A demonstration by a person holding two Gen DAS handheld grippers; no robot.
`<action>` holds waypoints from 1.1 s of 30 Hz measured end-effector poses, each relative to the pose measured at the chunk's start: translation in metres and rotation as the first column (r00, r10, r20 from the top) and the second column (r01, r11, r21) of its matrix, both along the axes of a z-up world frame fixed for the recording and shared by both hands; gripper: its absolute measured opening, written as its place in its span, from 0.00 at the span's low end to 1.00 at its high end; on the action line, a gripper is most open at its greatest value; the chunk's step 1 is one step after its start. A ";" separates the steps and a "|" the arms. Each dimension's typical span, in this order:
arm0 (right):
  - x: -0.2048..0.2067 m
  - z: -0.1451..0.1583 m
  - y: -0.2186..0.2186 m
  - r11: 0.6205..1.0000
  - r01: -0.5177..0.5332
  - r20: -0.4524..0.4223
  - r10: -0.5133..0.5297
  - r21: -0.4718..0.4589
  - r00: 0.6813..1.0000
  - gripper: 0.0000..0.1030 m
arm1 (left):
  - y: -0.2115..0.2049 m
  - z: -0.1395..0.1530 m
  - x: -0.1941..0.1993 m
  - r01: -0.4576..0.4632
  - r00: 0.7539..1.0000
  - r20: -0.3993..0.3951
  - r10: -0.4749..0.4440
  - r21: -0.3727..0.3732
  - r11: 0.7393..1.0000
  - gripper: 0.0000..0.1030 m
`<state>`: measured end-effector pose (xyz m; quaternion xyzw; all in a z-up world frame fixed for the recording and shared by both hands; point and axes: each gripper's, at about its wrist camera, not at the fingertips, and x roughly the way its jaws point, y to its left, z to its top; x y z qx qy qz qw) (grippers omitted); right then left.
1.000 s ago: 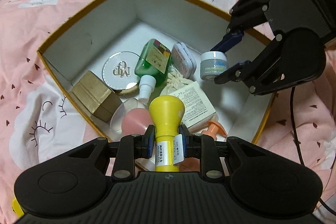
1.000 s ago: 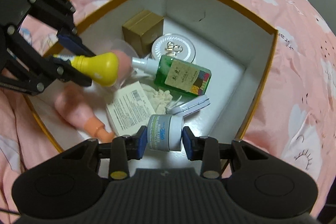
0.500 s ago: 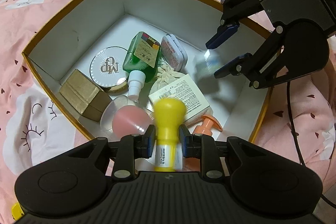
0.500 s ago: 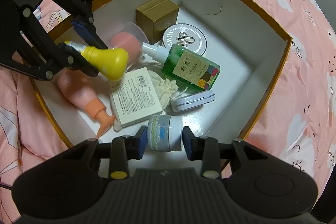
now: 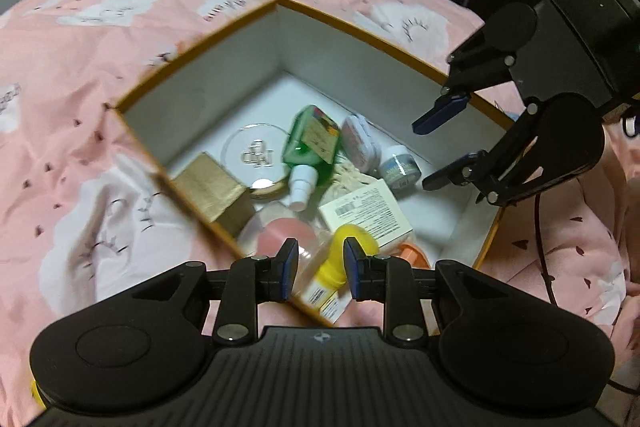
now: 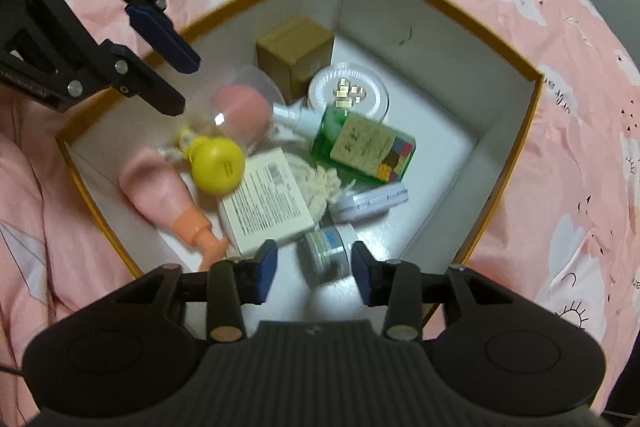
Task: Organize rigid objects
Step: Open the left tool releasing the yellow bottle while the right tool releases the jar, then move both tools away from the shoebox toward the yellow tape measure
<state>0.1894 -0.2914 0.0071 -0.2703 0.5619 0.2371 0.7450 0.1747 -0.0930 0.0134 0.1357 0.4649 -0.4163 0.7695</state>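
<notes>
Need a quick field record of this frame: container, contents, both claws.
container: open gold-rimmed box on pink bedding
contents: green spray bottle, round compact, gold carton, white carton, pink pump bottle
left claw: opening, yellow-capped bottle released
right claw: opening, small jar released

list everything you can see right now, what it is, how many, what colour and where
box: 1, white inside, orange rim, on bedding
bedding: 1, pink, clouds, underneath
green bottle: 1, box middle
round compact: 1, white, beside brown carton
brown carton: 1, far corner
white carton: 1, box middle
small jar: 1, grey-blue, near wall
flat tin: 1, pale, beside jar
pink bottle: 1, left side
yellow bottle: 1, on pink bottle
cloth pouch: 1, cream
pink sponge case: 1, clear
left gripper: jaws opening, yellow bottle released
right gripper: jaws opening, jar released
</notes>
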 end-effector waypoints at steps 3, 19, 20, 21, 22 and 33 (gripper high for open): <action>-0.008 0.013 0.001 0.998 0.020 0.049 -0.023 0.061 0.999 0.45 | 0.022 0.007 -0.009 -0.050 0.999 -0.006 0.050 -0.014 0.999 0.30; -0.099 0.019 0.084 0.910 -0.068 -0.038 0.092 0.409 0.995 0.48 | 0.125 -0.038 -0.126 -0.182 0.932 -0.291 0.216 0.138 0.974 0.24; -0.103 0.010 0.091 0.912 -0.064 -0.076 0.104 0.405 0.992 0.48 | 0.128 -0.039 -0.135 -0.185 0.924 -0.314 0.217 0.128 0.974 0.19; -0.107 0.002 0.096 0.911 -0.061 -0.108 0.115 0.407 0.987 0.49 | 0.131 -0.038 -0.143 -0.186 0.919 -0.329 0.215 0.118 0.976 0.16; -0.111 -0.003 0.101 0.909 -0.061 -0.133 0.127 0.413 0.983 0.51 | 0.134 -0.036 -0.150 -0.190 0.918 -0.331 0.216 0.109 0.976 0.14; -0.159 -0.024 0.130 0.867 -0.054 -0.390 0.277 0.495 0.878 0.35 | 0.141 -0.025 -0.209 -0.185 0.916 -0.348 0.202 0.081 0.979 0.07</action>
